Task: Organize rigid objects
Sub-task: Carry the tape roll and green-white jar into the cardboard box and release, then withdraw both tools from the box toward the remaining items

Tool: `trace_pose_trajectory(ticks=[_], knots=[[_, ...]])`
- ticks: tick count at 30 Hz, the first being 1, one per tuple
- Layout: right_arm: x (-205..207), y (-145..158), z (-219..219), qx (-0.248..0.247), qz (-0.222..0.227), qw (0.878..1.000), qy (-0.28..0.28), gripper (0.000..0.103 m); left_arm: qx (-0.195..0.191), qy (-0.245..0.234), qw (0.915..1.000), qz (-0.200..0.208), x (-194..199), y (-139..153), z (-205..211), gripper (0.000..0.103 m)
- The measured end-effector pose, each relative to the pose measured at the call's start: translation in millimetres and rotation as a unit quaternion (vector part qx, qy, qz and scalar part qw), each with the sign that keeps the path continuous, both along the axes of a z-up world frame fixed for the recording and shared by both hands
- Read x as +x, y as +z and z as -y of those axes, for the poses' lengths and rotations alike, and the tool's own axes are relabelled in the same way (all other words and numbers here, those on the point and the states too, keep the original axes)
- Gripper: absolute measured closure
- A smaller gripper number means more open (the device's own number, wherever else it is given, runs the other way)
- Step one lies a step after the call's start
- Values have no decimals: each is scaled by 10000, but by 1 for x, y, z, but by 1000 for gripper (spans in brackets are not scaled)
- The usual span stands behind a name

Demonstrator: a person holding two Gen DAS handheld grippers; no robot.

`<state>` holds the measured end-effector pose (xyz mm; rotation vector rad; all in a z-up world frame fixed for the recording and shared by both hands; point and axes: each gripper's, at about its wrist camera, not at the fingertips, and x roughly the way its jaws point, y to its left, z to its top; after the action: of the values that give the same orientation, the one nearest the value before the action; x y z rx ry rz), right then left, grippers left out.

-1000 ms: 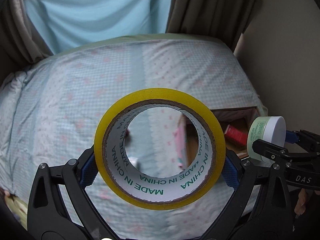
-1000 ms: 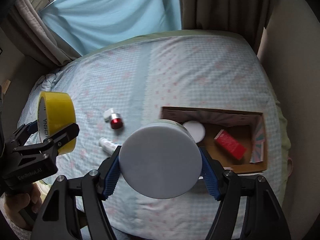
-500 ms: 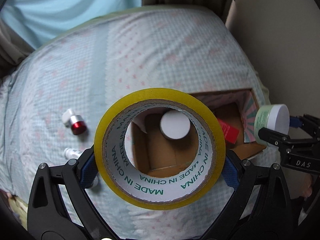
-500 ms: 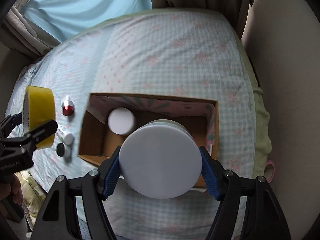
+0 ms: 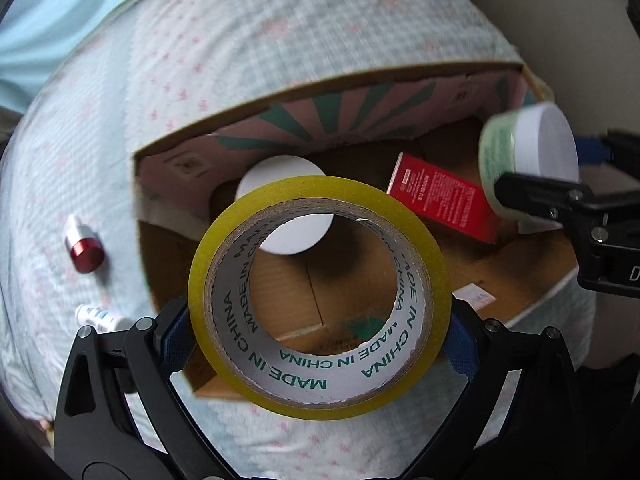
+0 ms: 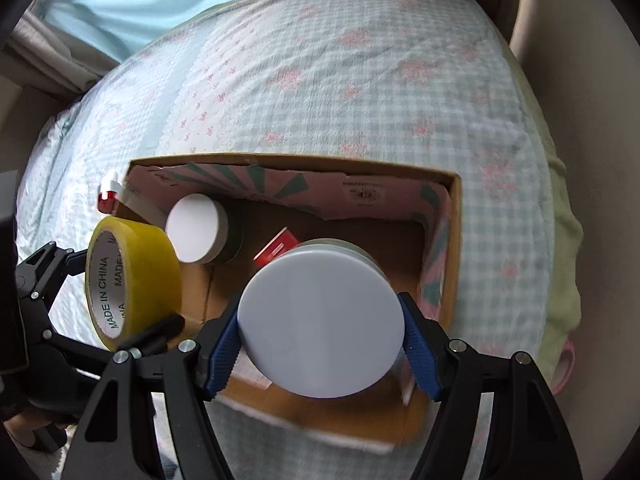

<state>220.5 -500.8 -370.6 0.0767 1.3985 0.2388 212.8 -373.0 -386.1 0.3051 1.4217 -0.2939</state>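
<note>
My left gripper (image 5: 316, 336) is shut on a yellow tape roll (image 5: 416, 216), held over the left part of an open cardboard box (image 5: 360, 76); the roll also shows in the right wrist view (image 6: 160, 256). My right gripper (image 6: 322, 340) is shut on a white-lidded green jar (image 6: 320, 324), held over the box (image 6: 296, 160); the jar also shows in the left wrist view (image 5: 532, 152). Inside the box stand another white-lidded jar (image 6: 196, 228) and a red carton (image 5: 444, 196).
The box sits on a bed with a checked floral cover (image 6: 360, 80). A small red-capped bottle (image 5: 84, 248) and a white tube (image 5: 96, 316) lie on the cover left of the box. A wall (image 6: 580, 60) runs along the right; curtains hang behind.
Both grippers have moved forward and down towards the box with their loads. The box now fills much more of both views.
</note>
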Motion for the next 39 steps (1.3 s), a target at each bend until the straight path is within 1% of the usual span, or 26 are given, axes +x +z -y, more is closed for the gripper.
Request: trace_pose_trajectory(ticks=[5, 7, 9, 10, 11, 12, 14, 15, 19, 22, 27, 31, 35, 39], knots=[[10, -11, -10, -138, 102, 9988, 456, 35, 131, -363, 9992, -95, -1, -20, 14, 5], [13, -14, -12, -214, 48, 9984, 513, 35, 34, -350, 9993, -157, 0, -23, 16, 5], [14, -18, -13, -296, -18, 9983, 502, 34, -88, -229, 9993, -270, 3, -26, 14, 5], [14, -18, -13, -298, 23, 9984, 471, 26, -114, -181, 9992, -339, 3, -27, 13, 4], [14, -13, -11, -235, 188, 9986, 425, 16, -83, -136, 9992, -368, 4, -28, 12, 0], [13, -7, -8, -189, 390, 9984, 370, 0, -76, -130, 9994, -297, 3, -25, 9, 0], [12, 2, -6, -135, 692, 9970, 323, 0, -100, -181, 9994, -289, 1, -21, 7, 0], [11, 5, -5, -174, 744, 9965, 341, 0, -78, -208, 9995, -241, -1, -18, 6, 0], [9, 7, -9, -413, 742, 9955, 422, 0, -48, -211, 9996, -184, -3, -9, -4, 0], [7, 7, -13, -452, 655, 9958, 459, 0, -101, -114, 9998, -125, -5, 1, -15, 0], [2, 17, -16, -454, 518, 9971, 336, 0, -169, -11, 9999, -1, -8, 18, -23, 0], [-4, 31, -17, -578, 582, 9962, 286, 0, -204, 71, 9997, 119, -15, 38, -36, 0], [-10, 44, -18, -838, 476, 9951, 212, 0, -278, 207, 9991, 260, -20, 59, -45, 0], [-20, 64, -20, -914, 586, 9940, 136, 0, -353, 286, 9980, 433, -31, 84, -62, 0]])
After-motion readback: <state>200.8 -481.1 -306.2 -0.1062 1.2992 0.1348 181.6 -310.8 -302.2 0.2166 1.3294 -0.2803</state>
